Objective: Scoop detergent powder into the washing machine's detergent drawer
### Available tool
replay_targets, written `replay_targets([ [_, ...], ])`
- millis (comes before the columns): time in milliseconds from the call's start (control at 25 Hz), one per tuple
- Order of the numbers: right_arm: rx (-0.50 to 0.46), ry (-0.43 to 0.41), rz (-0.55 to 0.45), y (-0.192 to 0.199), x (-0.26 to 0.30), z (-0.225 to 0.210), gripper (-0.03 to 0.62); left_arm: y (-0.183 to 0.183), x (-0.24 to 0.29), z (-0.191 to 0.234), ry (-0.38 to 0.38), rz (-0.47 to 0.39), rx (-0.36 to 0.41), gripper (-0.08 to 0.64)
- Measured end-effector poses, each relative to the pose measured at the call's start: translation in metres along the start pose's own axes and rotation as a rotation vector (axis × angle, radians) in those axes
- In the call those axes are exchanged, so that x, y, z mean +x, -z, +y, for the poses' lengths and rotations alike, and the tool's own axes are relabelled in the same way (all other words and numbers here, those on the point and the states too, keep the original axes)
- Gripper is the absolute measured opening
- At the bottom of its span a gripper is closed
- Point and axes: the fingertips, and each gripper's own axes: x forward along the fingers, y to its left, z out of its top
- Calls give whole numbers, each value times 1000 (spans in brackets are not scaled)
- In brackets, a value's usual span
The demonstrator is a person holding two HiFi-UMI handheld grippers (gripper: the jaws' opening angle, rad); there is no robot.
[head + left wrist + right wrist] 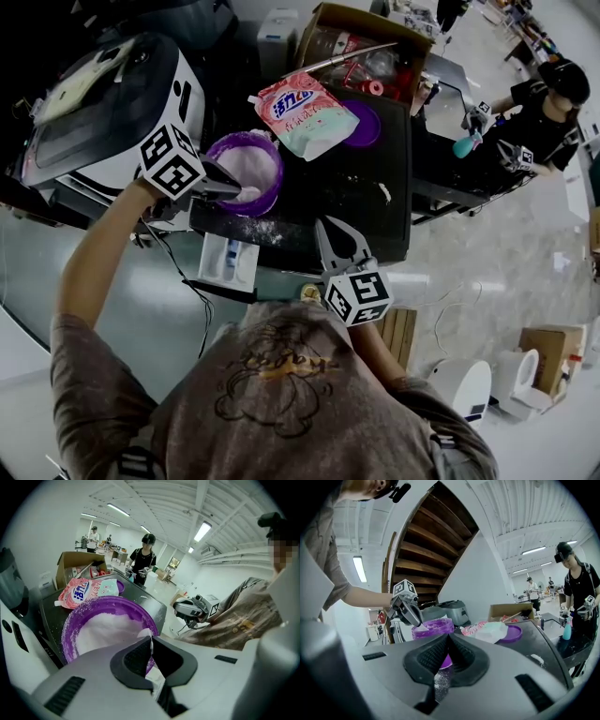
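A purple bowl [272, 152] [89, 607] [437, 627] of white detergent powder [108, 627] stands on the black machine top [361, 202]. My left gripper [246, 194] [151, 642] [415, 621] reaches down into the bowl, shut on a white scoop [145, 633] whose tip lies in the powder. The white detergent drawer [228, 259] is pulled out below the bowl, at the top's front edge. My right gripper [335, 226] [180, 612] [449, 637] hovers over the front edge to the right of the drawer, shut and empty.
A pink detergent bag [305, 112] and a purple lid [367, 126] lie behind the bowl. A cardboard box [361, 42] stands at the back. A white and black appliance [98, 108] stands at the left. Spilled powder [384, 192] dots the top. Another person [544, 108] stands at the right.
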Motion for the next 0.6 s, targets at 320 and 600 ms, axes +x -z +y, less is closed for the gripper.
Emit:
replay_targets([
  [320,-6,-20,9,2,6,5,0,-4,-13,4,36,-147,-114,23],
  [600,-13,-39,16,2,12,10,0,-7,-23,13,16,-282,-201,24],
])
